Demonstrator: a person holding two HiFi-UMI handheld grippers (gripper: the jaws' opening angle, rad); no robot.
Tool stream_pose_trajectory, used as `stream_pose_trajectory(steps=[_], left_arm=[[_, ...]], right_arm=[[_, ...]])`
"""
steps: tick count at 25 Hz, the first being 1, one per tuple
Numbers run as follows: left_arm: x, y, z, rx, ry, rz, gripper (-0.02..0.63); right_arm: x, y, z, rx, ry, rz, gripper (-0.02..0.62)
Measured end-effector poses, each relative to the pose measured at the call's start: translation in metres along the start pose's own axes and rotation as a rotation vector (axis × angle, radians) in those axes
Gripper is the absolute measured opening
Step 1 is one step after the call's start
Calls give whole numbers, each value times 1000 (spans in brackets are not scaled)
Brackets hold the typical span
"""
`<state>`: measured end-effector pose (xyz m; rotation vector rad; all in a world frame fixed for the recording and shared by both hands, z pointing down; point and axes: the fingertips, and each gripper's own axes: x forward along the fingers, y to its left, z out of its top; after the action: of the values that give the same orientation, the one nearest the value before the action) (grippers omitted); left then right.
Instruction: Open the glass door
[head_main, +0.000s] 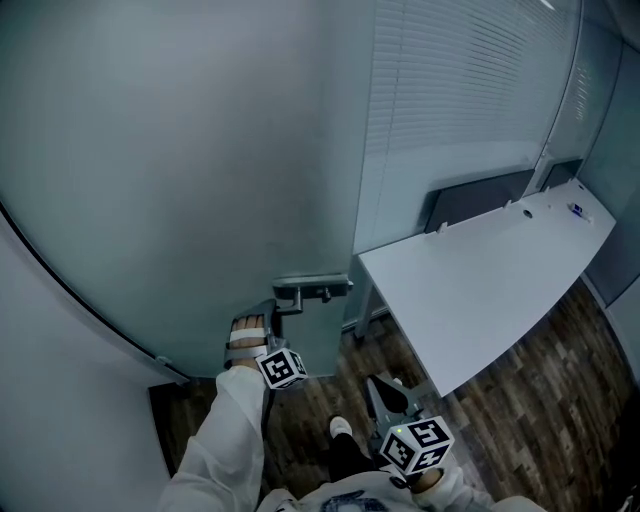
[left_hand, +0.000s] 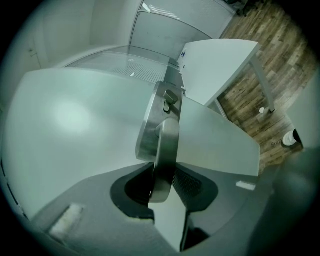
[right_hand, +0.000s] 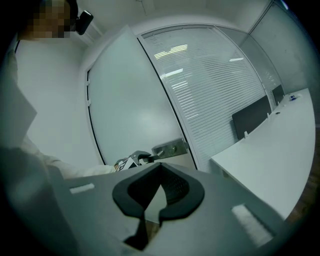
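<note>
We call it an office: frosted glass door (head_main: 200, 150), glass wall with slatted blinds (head_main: 450, 90), long white desk (head_main: 480, 285) backed by a dark divider panel (head_main: 480, 196), wood-look floor (head_main: 560, 400).

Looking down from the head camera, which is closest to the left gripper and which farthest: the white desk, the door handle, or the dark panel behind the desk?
1. door handle: between the left gripper jaws.
2. white desk: off to its right.
3. dark panel: beyond the desk's far edge.
</note>
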<state>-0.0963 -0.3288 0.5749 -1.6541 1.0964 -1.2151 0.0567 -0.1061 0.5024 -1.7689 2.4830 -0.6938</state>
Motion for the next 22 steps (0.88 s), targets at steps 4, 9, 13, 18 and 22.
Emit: stream_pose_trajectory(steps=[4,9,13,18,22], left_arm=[[-6,10,3,14,-1,-11,112],[-14,12,2,27,-2,-26,112],[-32,5,0,37,-1,-40,110],[-51,-5,-10,32,-7,-33,109],[-71,-5,-6,23,-6,-26,110]], right_arm=[[-14,7,4,9,-9,-17,3],[-40,18,11,4,-24,-35,3],[-69,30,8,-2,-37,-57,3],[-87,49,-9,-16,-30,-60,3],[-102,57,-11,-21,-14,-50,3]])
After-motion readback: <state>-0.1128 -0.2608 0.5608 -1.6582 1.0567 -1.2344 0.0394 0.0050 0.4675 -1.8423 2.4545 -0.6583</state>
